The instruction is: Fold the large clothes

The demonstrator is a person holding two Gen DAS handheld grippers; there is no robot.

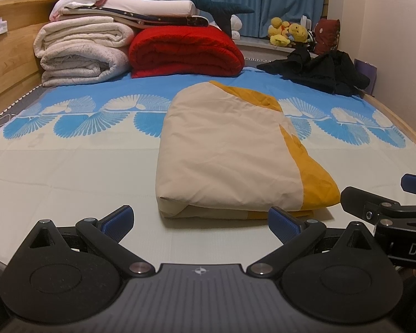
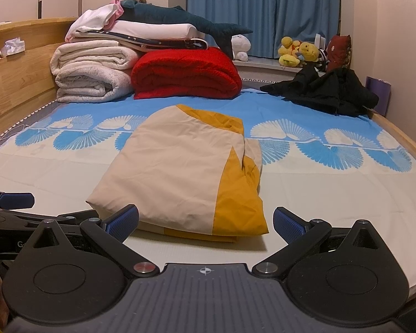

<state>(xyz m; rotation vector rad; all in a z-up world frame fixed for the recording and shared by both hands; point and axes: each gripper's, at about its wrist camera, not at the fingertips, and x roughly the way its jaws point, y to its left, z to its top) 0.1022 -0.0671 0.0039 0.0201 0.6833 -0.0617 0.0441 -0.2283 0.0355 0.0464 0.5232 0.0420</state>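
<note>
Blue curtains (image 2: 263, 14) hang behind a bed whose sheet (image 1: 69, 166) is cream near the cameras and blue with white fan-shaped prints farther back. Lying flat on the cream part of that sheet is the folded cream-and-mustard garment (image 1: 230, 152), a tidy rectangle with its mustard panel along the right edge. Beyond the garment, against the wooden headboard (image 2: 16, 83), sits a rolled red blanket (image 2: 185, 73) beside a stack of white bedding (image 2: 94, 69), with a dark teal shark plush (image 2: 180, 19) stretched across the top of the pile. To the garment's far right a crumpled black garment (image 2: 327, 94) lies on the blue part of the sheet, and yellow stuffed toys (image 2: 299, 51) sit on the sill behind it. The left gripper (image 1: 201, 220) hovers just in front of the garment's near edge with its blue-padded fingers spread wide and holding nothing. The right gripper (image 2: 206, 222) is likewise spread and empty, just short of the same near edge, close beside the left one.
</note>
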